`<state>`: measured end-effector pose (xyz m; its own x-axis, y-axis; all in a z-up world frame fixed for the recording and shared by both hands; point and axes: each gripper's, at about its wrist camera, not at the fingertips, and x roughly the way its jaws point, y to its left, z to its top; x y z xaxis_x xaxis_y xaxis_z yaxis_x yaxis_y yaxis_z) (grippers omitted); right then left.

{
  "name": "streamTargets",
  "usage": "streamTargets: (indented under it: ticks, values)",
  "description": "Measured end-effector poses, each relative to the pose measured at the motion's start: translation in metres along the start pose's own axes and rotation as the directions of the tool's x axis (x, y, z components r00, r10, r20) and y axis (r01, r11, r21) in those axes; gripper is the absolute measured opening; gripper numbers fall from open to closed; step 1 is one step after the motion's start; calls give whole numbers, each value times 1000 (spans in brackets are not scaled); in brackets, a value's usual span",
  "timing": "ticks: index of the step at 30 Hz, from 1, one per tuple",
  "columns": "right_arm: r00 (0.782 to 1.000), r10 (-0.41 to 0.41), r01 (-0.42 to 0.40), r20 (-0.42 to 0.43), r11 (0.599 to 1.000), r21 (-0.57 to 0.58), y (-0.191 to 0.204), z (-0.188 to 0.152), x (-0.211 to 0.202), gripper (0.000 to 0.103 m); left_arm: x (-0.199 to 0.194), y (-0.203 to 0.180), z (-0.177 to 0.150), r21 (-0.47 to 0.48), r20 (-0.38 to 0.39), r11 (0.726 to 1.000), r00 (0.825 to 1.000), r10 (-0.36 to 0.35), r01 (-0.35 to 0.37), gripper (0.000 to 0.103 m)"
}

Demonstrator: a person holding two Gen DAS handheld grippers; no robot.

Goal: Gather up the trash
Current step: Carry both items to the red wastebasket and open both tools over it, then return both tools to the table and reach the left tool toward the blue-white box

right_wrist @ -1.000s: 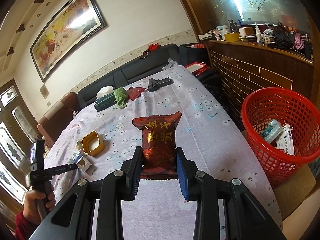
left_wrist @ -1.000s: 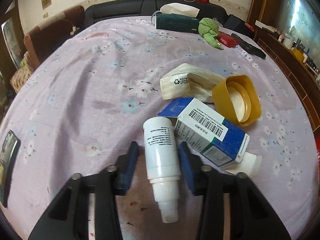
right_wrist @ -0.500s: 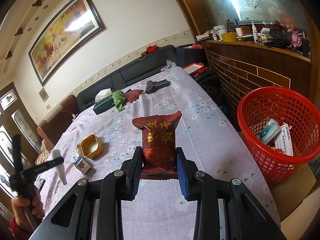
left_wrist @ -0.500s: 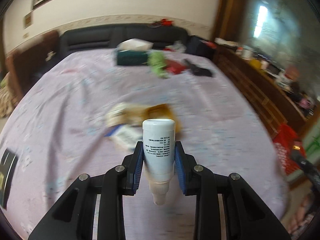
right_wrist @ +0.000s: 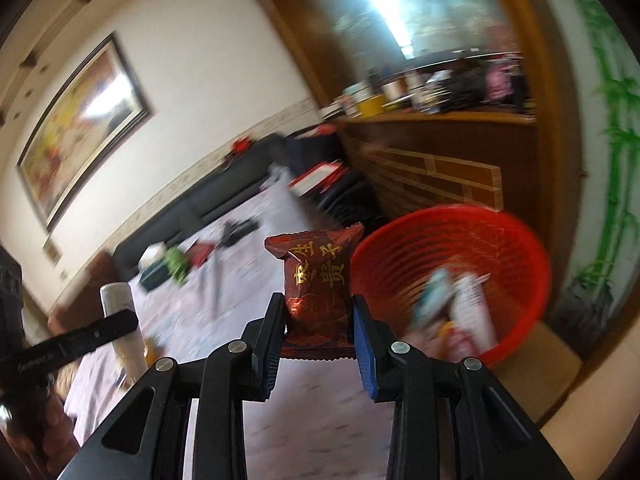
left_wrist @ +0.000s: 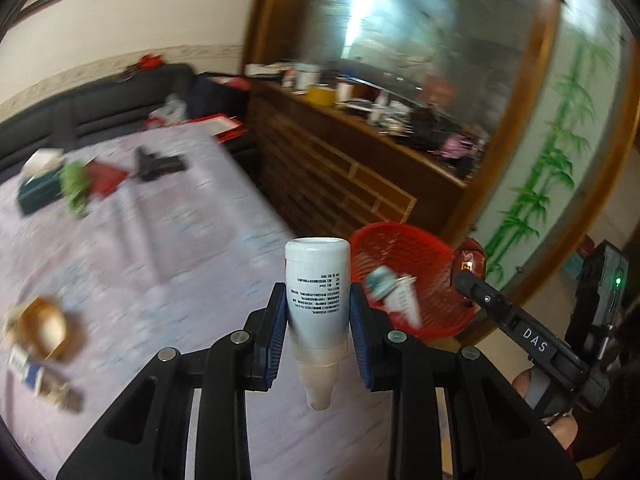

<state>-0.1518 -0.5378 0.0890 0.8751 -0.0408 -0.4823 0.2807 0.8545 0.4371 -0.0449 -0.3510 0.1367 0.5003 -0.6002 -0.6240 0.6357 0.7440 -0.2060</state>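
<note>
My left gripper (left_wrist: pixel 318 312) is shut on a white plastic bottle (left_wrist: pixel 317 296), held in the air above the table with its nozzle toward me. My right gripper (right_wrist: pixel 318 320) is shut on a dark red snack packet (right_wrist: pixel 316 280) with gold characters. The red mesh basket (left_wrist: pixel 416 264) stands on the floor past the table's right edge, just right of and beyond the bottle; in the right wrist view the basket (right_wrist: pixel 460 256) is right of the packet and holds some trash. The right gripper with the packet (left_wrist: pixel 468 260) shows at the basket's far side in the left wrist view.
The table (left_wrist: pixel 180 264) has a lilac flowered cloth. On it lie a yellow lid (left_wrist: pixel 42 330), a blue-white box (left_wrist: pixel 28 372), a green cloth (left_wrist: pixel 74 188), a tissue box (left_wrist: pixel 38 184) and a black object (left_wrist: pixel 158 166). A brick-fronted wooden counter (left_wrist: pixel 360 168) runs behind the basket.
My left gripper closed on the bottle, lifted it off the table and swung right toward the basket. My right gripper carried the packet right, nearer the basket.
</note>
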Motion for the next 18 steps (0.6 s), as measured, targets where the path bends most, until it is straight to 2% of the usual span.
streamTargets:
  ticks: [4,9,10,11,12,14,16,18]
  values:
    - [997,-59,56,43,996,72,-41,27,-14,35,36,-36,19,6,-30,997,997,-70,70,29]
    - [995,-94,88,46,991,104,-69,47,-12,37,76,-67,35,8,-42,994,994,-104,105,30]
    - [995,-95,91,39,990,108,-74,50,-9,37,83,-70,36,5,-48,995,994,-99,100,33]
    - [995,-100,96,28,990,102,-77,53,-4,37,91,-71,36,-9,-58,996,994,-94,94,49]
    - [994,-109,107,16,990,96,-78,53,1,38,96,-70,36,-20,-65,995,993,-97,96,58]
    - [992,-124,124,-6,987,101,-85,53,9,56,98,-65,32,-29,-77,996,993,-91,89,58]
    - [993,-117,116,-2,987,115,-91,52,9,61,94,-57,27,-24,-86,997,993,-76,74,58]
    - [992,-128,126,16,986,105,-92,48,4,61,86,-48,22,-26,-83,998,995,-58,56,58]
